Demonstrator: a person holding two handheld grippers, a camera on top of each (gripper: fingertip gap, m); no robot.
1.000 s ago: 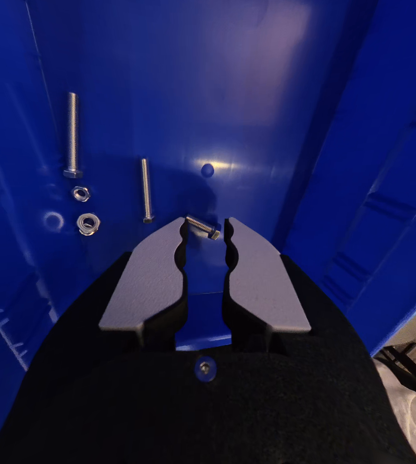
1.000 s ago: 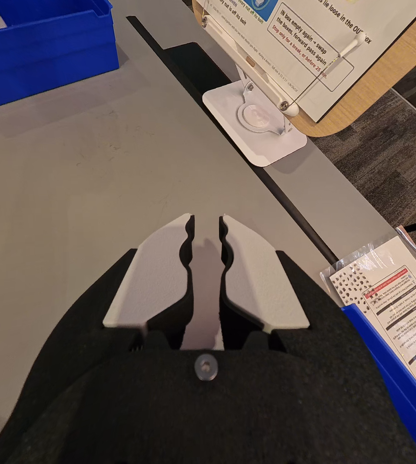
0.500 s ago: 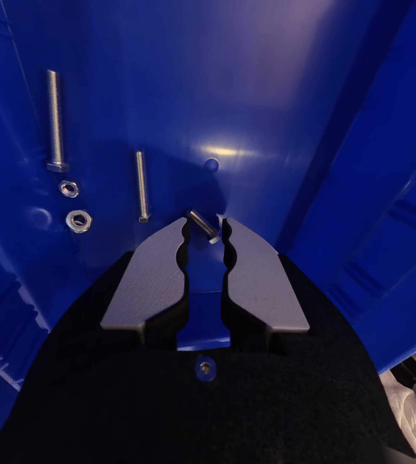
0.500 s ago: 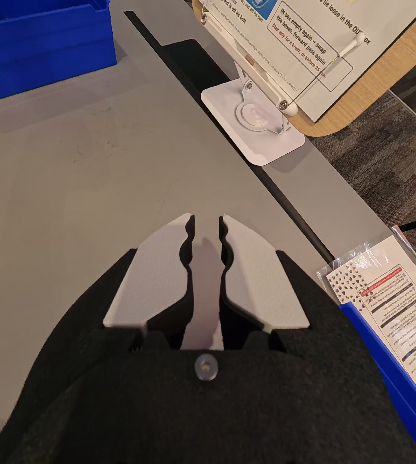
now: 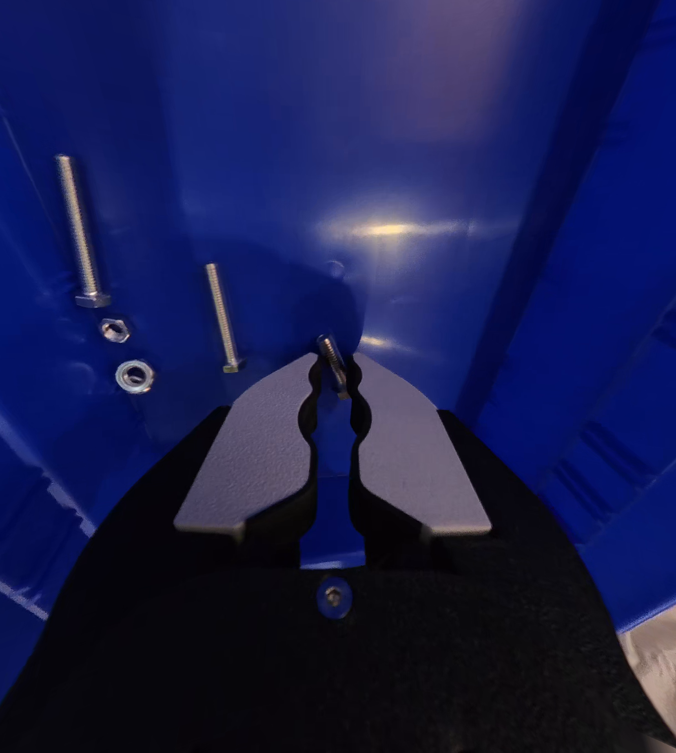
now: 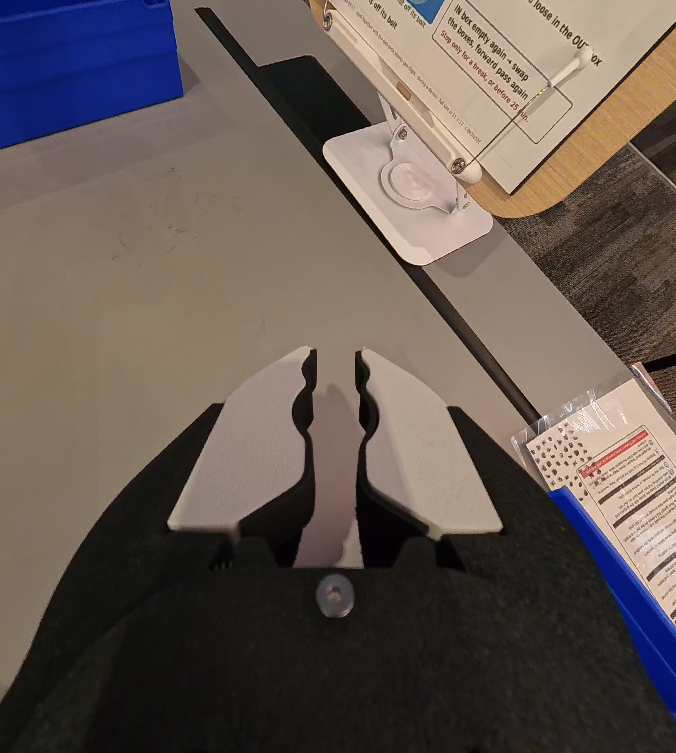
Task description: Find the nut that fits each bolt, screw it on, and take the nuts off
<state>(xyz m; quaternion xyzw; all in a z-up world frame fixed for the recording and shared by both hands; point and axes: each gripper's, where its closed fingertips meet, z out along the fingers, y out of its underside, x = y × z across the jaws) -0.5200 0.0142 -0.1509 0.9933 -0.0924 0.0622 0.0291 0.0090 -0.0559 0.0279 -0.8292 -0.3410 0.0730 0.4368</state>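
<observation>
My left gripper (image 5: 333,358) reaches into the deep blue plastic bin (image 5: 409,163), its jaws pinched narrow on the short steel bolt (image 5: 333,364). My right gripper (image 6: 335,351) hovers empty, slightly parted, over the grey tabletop (image 6: 124,265). Left on the bin floor lie a long hex bolt (image 5: 80,232), a thinner bolt (image 5: 223,318), a flanged nut (image 5: 135,375) and a small hex nut (image 5: 115,329).

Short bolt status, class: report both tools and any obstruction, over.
Left tool closing on short bolt, tips in blue bin. Right tool open, empty over grey table. Nothing in the way.
</observation>
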